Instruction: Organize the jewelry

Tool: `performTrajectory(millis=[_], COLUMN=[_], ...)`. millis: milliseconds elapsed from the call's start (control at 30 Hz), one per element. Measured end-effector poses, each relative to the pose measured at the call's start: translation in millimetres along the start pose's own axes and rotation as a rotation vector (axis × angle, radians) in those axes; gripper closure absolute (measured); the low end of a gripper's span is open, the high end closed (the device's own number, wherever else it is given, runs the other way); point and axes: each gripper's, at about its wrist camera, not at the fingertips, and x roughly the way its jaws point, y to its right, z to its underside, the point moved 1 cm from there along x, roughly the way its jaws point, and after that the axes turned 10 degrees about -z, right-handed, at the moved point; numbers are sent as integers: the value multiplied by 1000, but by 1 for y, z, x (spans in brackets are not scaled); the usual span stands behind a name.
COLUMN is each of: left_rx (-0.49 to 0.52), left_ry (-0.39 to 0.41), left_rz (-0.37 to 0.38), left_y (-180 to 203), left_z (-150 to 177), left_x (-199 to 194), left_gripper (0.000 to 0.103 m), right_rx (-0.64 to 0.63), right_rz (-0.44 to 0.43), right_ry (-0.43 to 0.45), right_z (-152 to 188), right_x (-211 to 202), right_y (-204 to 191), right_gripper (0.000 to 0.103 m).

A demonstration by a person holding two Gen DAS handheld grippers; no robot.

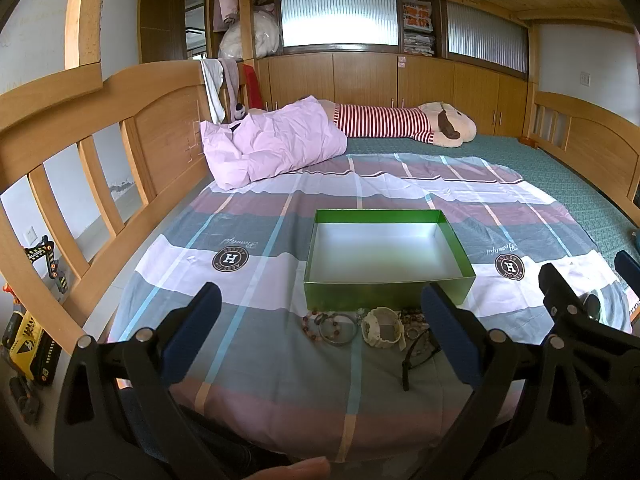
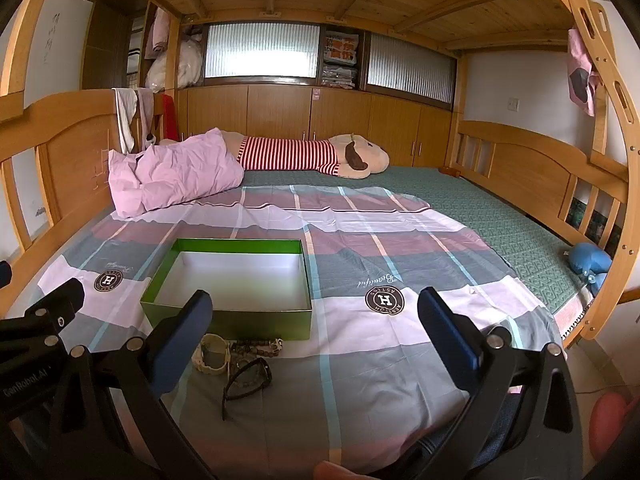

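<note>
Green box (image 1: 384, 292) is sitting empty, both grippers (image 1: 320, 336) (image 2: 316, 340) hanging wide open; those tangled beads (image 2: 256, 346) are probably snagging together.

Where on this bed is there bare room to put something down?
The green box is bare inside. The sheet is free right of the box and of the sunglasses, and also left of the bracelets, toward the headboard. It is crowded along the box's near wall, where bracelets, watch and beads lie bunched.
</note>
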Motion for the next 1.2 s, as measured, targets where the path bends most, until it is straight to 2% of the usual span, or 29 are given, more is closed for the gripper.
performTrajectory(millis=[1167, 1200], left_rx=[0, 0], left_ry=[-4, -5], left_rz=[0, 1], left_y=[-1, -1], left_z=[2, 2], left_x=[2, 2], left_gripper=[4, 4], right_rx=[-3, -29], right_rz=[2, -12], right_ry=[-7, 35], right_z=[6, 4], right_x=[6, 7], right_y=[0, 3], right_gripper=[3, 3])
